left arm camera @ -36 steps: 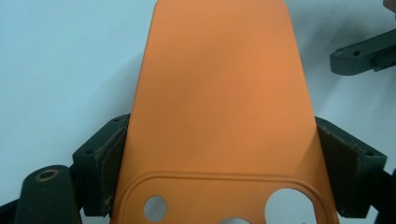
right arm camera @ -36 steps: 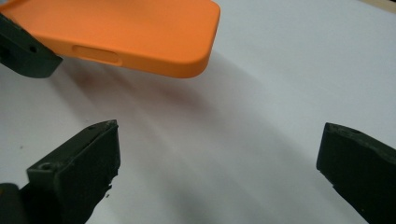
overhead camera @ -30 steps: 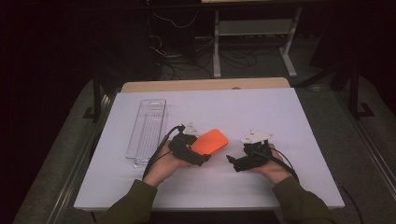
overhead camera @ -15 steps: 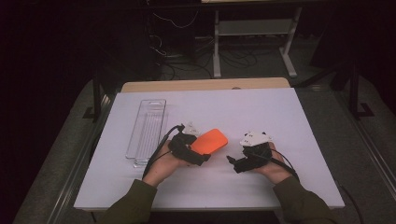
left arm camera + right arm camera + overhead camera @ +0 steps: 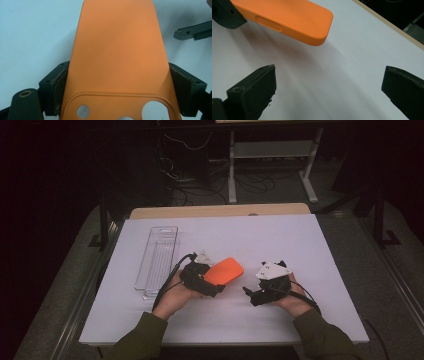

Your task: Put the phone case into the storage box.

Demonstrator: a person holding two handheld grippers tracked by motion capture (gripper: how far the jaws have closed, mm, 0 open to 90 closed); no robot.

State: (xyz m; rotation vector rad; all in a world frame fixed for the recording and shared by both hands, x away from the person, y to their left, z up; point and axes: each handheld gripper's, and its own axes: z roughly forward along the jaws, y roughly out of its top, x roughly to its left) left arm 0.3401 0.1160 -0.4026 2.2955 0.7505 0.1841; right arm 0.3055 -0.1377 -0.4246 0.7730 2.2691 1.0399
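Dark surroundings, with cables and a metal stand on the floor beyond, frame a white counter [image 5: 300,250] whose far edge is backed by a wooden strip. Largest of the things carried is a clear plastic tray [image 5: 157,260], laid lengthwise near the left edge and seen to be empty. Next in size is an orange phone case [image 5: 225,270], held above the counter near the middle of its front half; its camera cut-outs are seen at the held end in the left gripper view [image 5: 117,50], and a side button recess is seen in the right gripper view [image 5: 287,17]. The case is gripped across its width by the left claw [image 5: 212,282], whose pads are pressed against both long sides. The right claw [image 5: 250,295] is held just beside the free end of the case, toward the right front of the counter, with its jaws spread wide and nothing between them. The step in hand is judged to be a presentation of the case to the right claw. The next move would call for the open jaws to be brought around the free end and closed before the left grip is loosened.
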